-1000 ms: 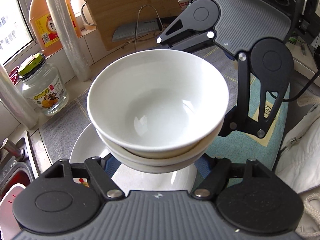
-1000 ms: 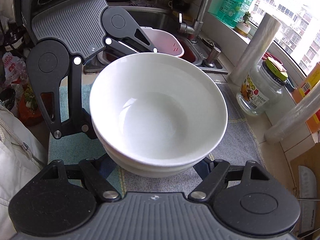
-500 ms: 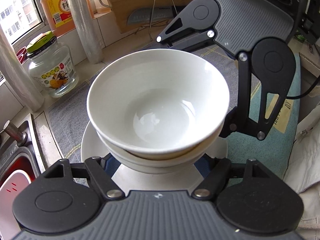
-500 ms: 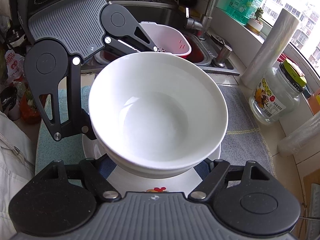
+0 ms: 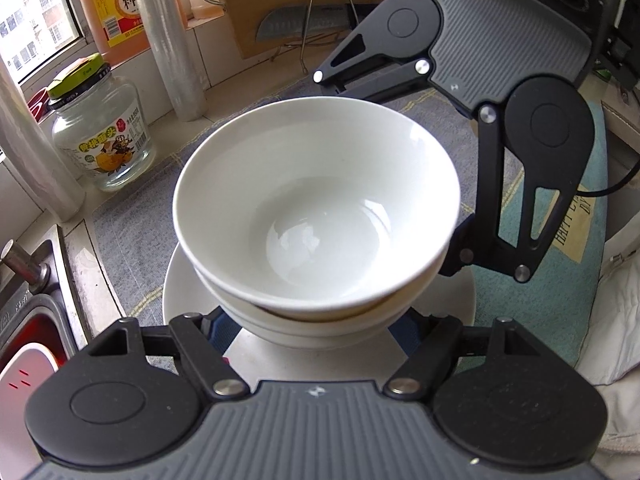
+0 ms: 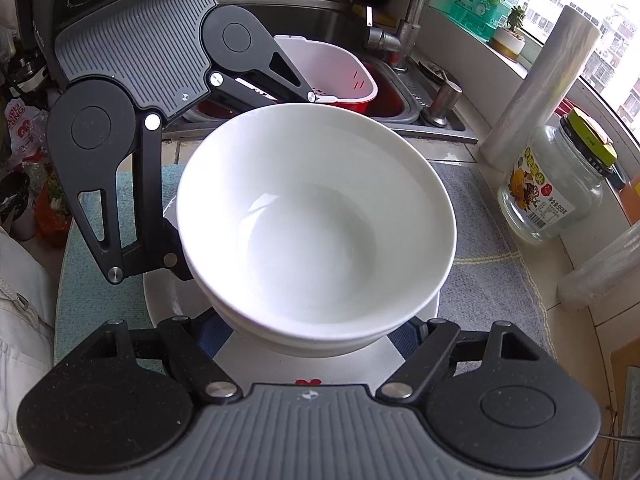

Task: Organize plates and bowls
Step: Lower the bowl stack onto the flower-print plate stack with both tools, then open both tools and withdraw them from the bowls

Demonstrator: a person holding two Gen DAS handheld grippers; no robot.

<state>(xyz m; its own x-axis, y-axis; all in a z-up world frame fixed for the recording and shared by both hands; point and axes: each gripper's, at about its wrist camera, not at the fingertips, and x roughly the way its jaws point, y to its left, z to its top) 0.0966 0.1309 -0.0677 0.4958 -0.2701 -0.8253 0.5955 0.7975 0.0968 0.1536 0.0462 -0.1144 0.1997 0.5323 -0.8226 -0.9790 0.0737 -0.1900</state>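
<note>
Bowls brought down over the plate

From where I stood, the two nested bowls [image 5: 316, 216], held between both grippers, had dropped lower over the last second: the white plate [image 5: 188, 292] that was only peeking out beneath them earlier now spread wide under the stack on the grey mat [image 5: 132, 224], with the glass jar [image 5: 100, 136] drawn closer on the window side. The left gripper [image 5: 316, 332] and the right gripper [image 6: 316, 336] each had their jaws spread wide around the lower bowl's base, cradling it from opposite sides; whether the foot had touched the plate I could not tell. To my eye the stack was nearly set down, with release the remaining step.
</note>
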